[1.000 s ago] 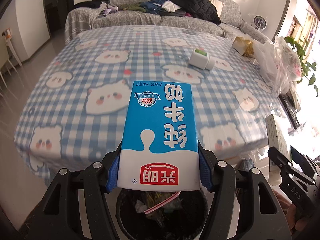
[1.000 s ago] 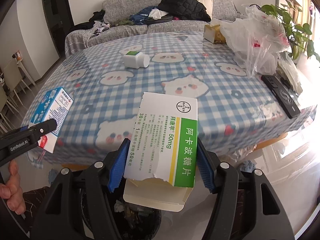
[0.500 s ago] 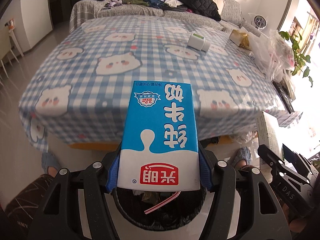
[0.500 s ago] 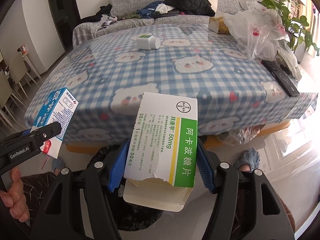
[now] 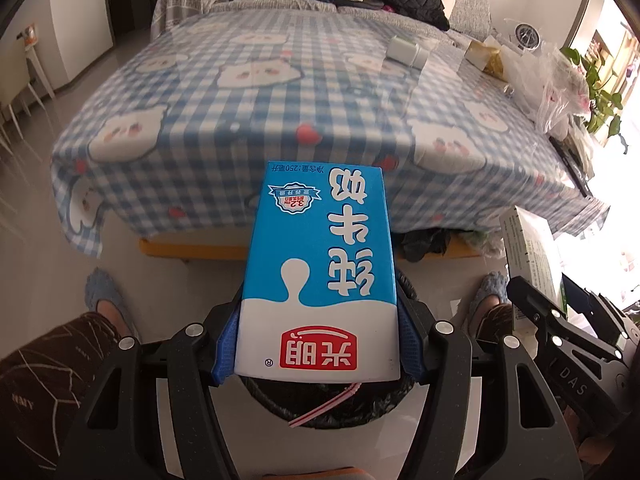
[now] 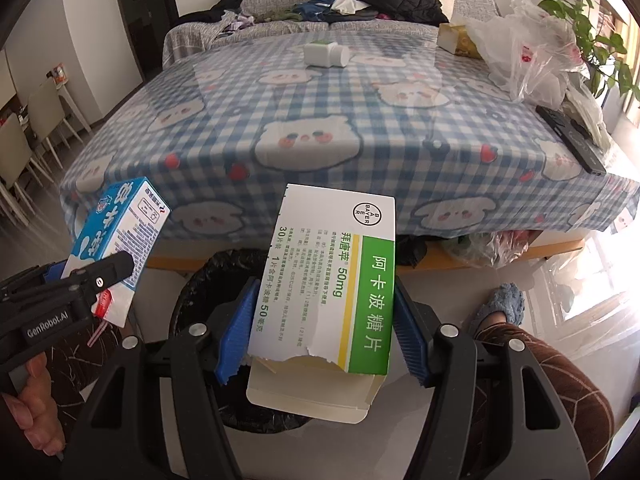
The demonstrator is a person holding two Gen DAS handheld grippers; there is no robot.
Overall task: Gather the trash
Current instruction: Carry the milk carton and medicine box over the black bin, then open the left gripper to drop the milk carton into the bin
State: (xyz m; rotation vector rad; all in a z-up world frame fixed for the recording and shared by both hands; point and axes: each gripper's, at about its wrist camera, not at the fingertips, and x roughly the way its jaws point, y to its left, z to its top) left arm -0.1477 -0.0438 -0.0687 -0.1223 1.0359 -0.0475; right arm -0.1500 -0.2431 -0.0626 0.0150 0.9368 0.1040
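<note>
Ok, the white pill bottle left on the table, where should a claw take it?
The white pill bottle lies on its side on the checked tablecloth, cap end toward the right. Probably best to come from above and close across the round body at mid-length, fingers on its near and far sides; the curved wall could roll if pushed from the side.

Blue-and-white milk carton [image 5: 320, 280] is showing a red logo. Medicine box [image 6: 332, 280] is showing white with green and yellow stripes. Tablecloth [image 6: 360, 120] is displaying blue-white checks with bear faces. Bin liner [image 6: 200, 280] is appearing black.
</note>
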